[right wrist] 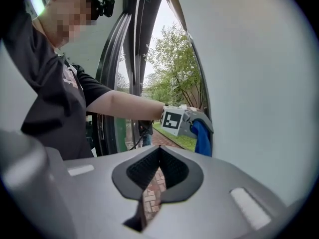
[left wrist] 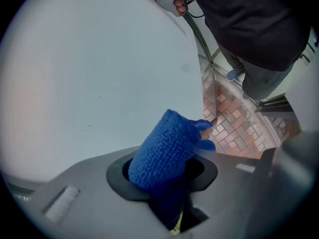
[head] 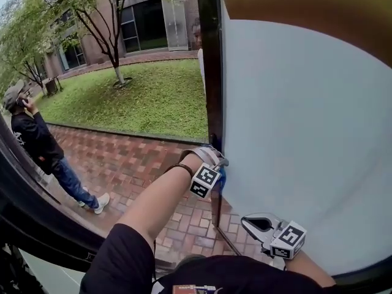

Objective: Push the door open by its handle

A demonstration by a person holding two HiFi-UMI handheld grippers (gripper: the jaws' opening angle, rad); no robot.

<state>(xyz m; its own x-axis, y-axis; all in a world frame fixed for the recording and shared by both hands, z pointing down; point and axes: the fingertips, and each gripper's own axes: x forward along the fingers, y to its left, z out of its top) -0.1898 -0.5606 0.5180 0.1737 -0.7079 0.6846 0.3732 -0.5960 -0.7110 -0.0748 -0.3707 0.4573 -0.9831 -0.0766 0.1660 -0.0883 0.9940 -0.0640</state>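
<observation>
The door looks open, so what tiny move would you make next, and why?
Probably a gentle outward push with the left gripper, which holds a blue cloth at the door's free edge. The door stands open onto the brick path, and the right gripper, shut and empty, sits lower beside the panel, so the left one seems better placed.

Your left arm (head: 153, 207) reaches far out, forearm bare. At its end, the left gripper (head: 214, 161) holds a blue cloth (left wrist: 167, 151) between its jaws. Your right gripper (head: 260, 225) hangs near your body, lower right, jaws together and empty.
</observation>
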